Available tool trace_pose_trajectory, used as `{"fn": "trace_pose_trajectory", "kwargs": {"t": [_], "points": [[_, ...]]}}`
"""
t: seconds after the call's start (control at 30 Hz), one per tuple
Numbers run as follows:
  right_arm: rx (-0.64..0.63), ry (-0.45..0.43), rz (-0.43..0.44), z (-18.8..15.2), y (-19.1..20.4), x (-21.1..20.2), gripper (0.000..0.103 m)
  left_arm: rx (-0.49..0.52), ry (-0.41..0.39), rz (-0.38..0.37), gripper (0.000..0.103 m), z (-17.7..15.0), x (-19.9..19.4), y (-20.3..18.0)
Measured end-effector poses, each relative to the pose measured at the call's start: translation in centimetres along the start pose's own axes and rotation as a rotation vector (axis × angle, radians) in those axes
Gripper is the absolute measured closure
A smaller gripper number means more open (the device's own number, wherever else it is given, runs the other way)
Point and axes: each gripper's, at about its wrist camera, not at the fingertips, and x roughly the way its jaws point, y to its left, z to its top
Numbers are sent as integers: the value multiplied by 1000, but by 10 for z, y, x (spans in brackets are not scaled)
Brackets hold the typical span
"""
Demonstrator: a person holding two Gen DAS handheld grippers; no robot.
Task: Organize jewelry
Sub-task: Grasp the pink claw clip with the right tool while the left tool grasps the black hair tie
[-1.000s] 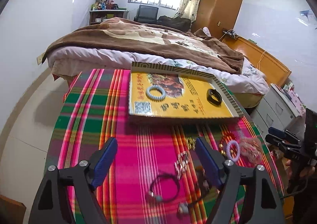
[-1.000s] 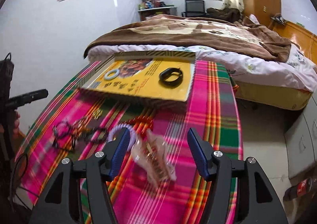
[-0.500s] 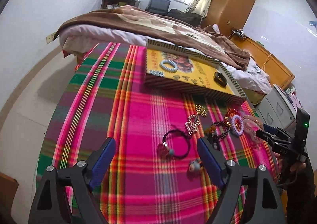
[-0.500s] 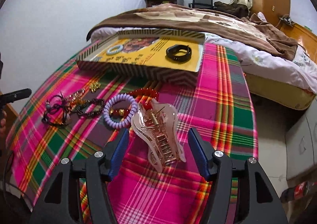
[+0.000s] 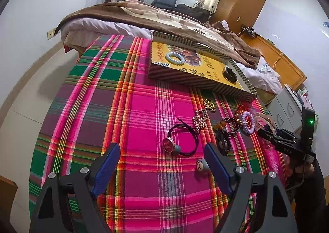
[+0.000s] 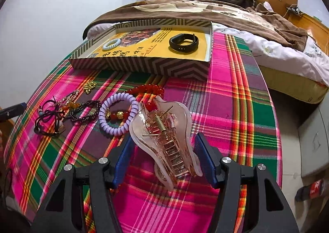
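Right gripper [image 6: 162,157] closing around hair claw; left gripper [image 5: 160,161] spread wide, empty.
Pink transparent hair claw [image 6: 164,136] lies on the plaid cloth [image 6: 230,109] between the blue pads [image 6: 123,159] (contact not evident), just beside the lilac coil bracelet [image 6: 118,115].

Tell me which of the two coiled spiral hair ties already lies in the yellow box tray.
The pale blue coil, lying in the tray opposite the black wristband. The purple coil is on the plaid cloth, beside the clear hair claw.
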Motion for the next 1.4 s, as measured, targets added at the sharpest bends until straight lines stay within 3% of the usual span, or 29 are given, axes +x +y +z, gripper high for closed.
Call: {"fn": "trace_pose_trajectory", "kwargs": {"t": [0.27,0.67,0.8,0.93,1.2,1.27,1.4], "points": [[33,-14,-5,0,-4,-3,69,-10,11,0,20,-3,5,2],[109,-95,-21,-8,-13,-30,70,-5,24,16,20,2,18,3],[123,-123,-23,-12,-14,-47,70,24,54,77,20,7,35,0],[120,-139,-26,-12,-13,-56,70,51,55,74,20,6,39,-6],[111,-152,-4,-11,-4,-56,70,122,65,183,20,4,50,-22],[111,-152,1,-11,-4,-55,70,134,62,208,23,2,50,-24],[115,-146,7,-12,-3,-52,70,140,42,227,50,2,47,-23]]}}
